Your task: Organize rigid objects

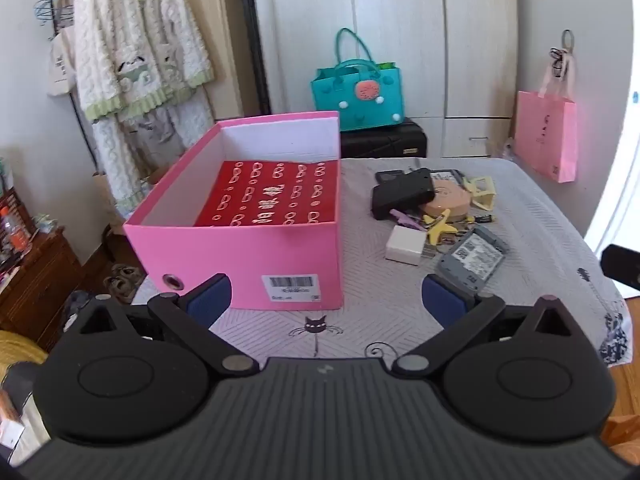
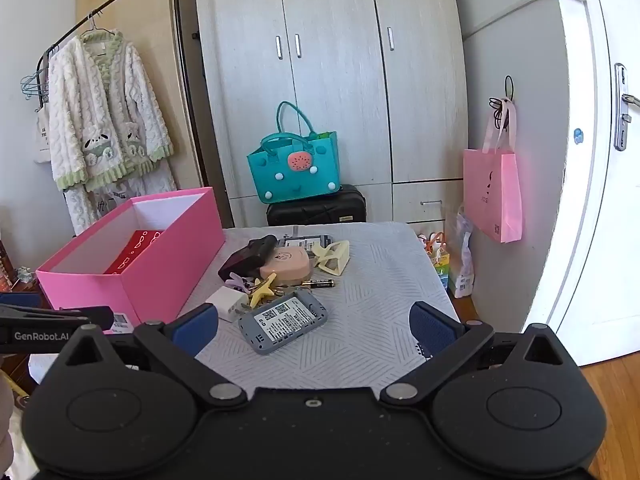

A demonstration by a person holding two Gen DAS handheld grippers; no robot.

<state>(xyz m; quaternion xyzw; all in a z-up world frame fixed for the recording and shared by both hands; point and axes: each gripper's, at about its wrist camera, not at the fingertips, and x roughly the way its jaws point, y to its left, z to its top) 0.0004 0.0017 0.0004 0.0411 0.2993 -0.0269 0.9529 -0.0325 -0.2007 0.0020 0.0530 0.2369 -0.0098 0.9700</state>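
An open pink box [image 1: 288, 252] [image 2: 160, 280] with a red packet [image 1: 272, 196] inside sits on the table's left. A pile of small items lies to its right: a grey device with QR label [image 1: 472, 258] [image 2: 284, 322], a white charger [image 1: 404, 245] [image 2: 229, 301], a yellow star clip [image 2: 262, 286], a peach round case [image 1: 444, 198] [image 2: 286, 266], a black pouch [image 1: 402, 192] [image 2: 248, 258], a cream hair claw [image 2: 334, 258] and a battery [image 2: 318, 283]. My left gripper [image 1: 326, 300] is open and empty before the box. My right gripper [image 2: 314, 326] is open and empty, just short of the grey device.
The table [image 2: 372, 320] has a grey patterned cloth. Behind it stand a teal bag [image 2: 296, 172] on a black suitcase [image 2: 316, 208] and a wardrobe. A pink paper bag [image 2: 494, 196] hangs at the right. A clothes rack with a robe [image 2: 104, 120] is at the left.
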